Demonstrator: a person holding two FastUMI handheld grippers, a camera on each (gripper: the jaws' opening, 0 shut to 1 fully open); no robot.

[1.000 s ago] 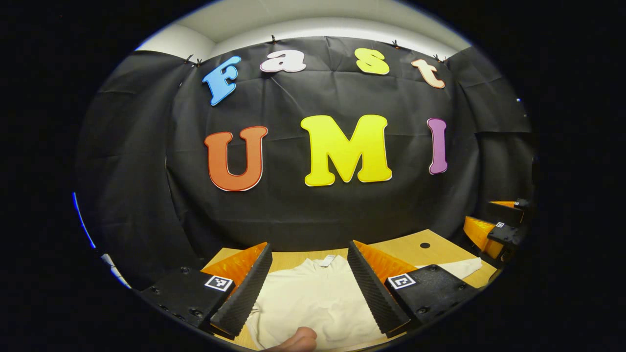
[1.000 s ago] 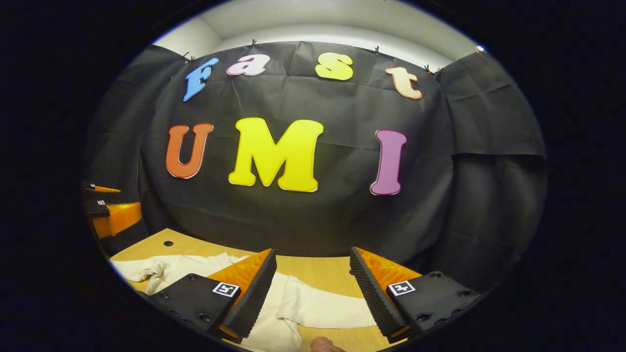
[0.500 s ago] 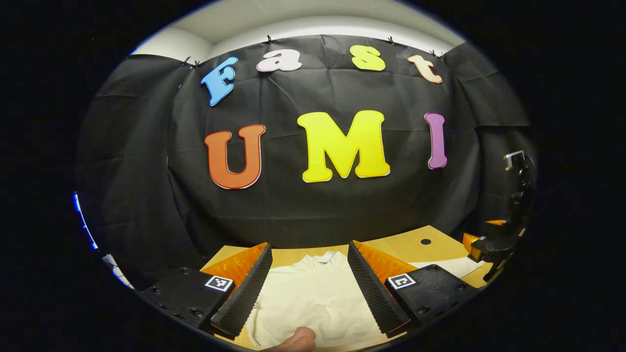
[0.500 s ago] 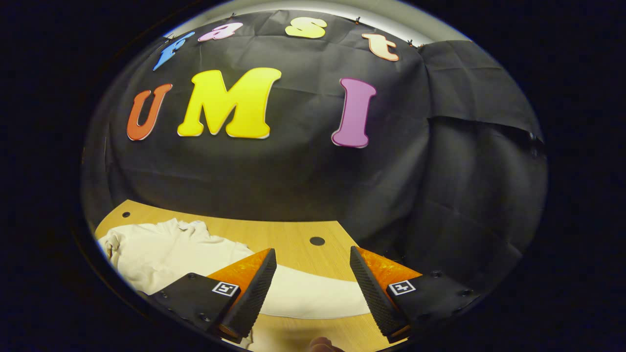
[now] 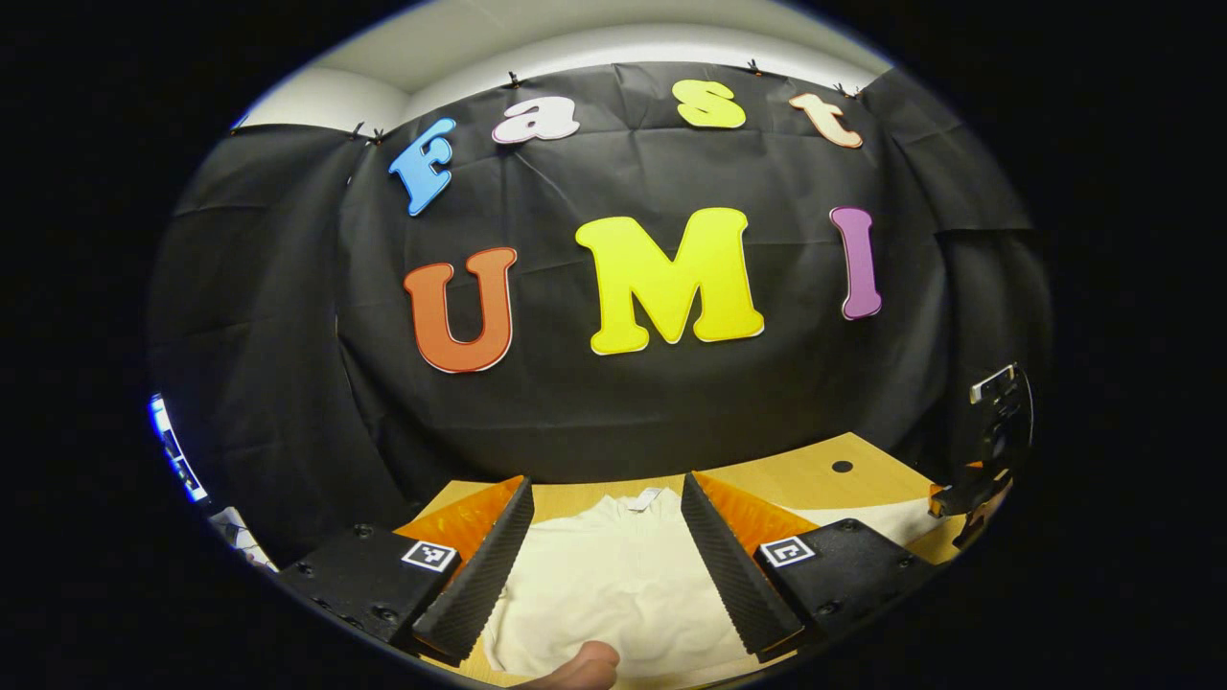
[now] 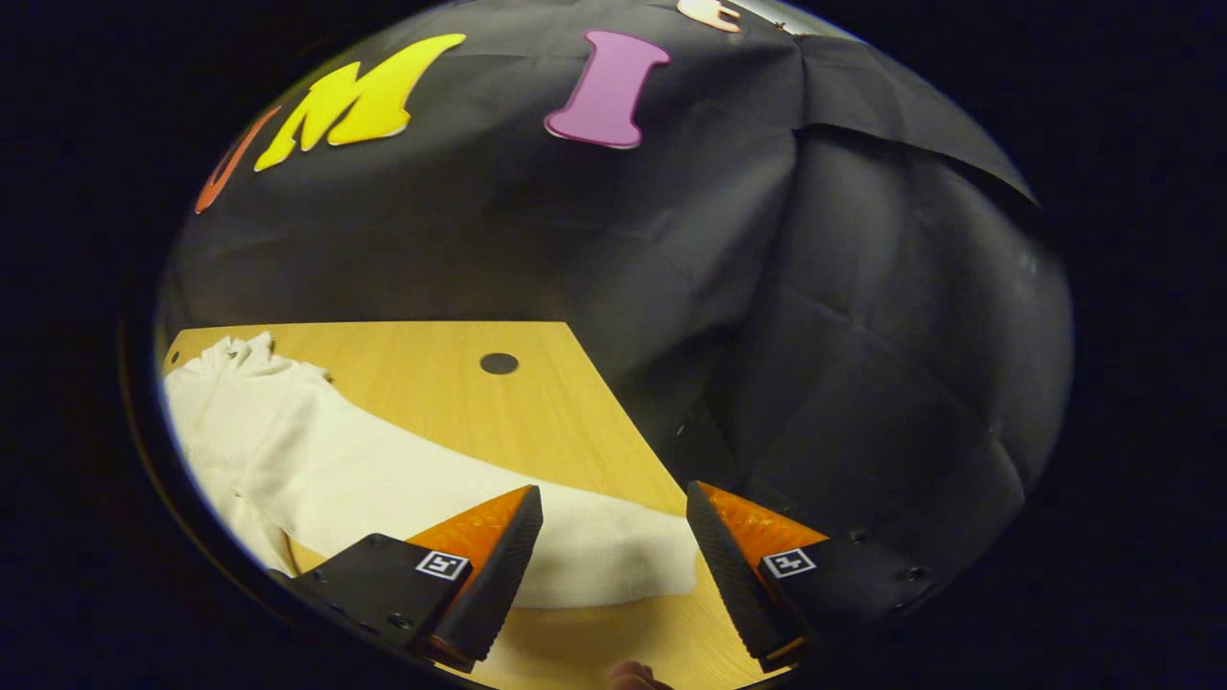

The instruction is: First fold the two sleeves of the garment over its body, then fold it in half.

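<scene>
A cream long-sleeved garment [image 5: 613, 585] lies flat on the wooden table [image 5: 815, 479], collar toward the black wall. My left gripper [image 5: 604, 561] hovers open over its body, nothing between the fingers. In the right gripper view one sleeve [image 6: 403, 489] stretches across the table toward the right edge, its cuff [image 6: 652, 565] lying between the fingers. My right gripper [image 6: 609, 565] hangs open just above that cuff, tilted down. The right gripper [image 5: 983, 470] also appears at the far right of the left gripper view. A fingertip [image 5: 580, 666] shows at the bottom edge.
The table's right edge [image 6: 623, 422] runs close beside the cuff, with the black cloth wall behind. A round hole [image 6: 498, 363] sits in the tabletop past the sleeve. Bare wood [image 6: 422, 374] lies between sleeve and back wall.
My right gripper has swung right and tipped downward, coming over the sleeve's cuff near the table's edge. The left gripper has barely shifted. Both stayed open.
</scene>
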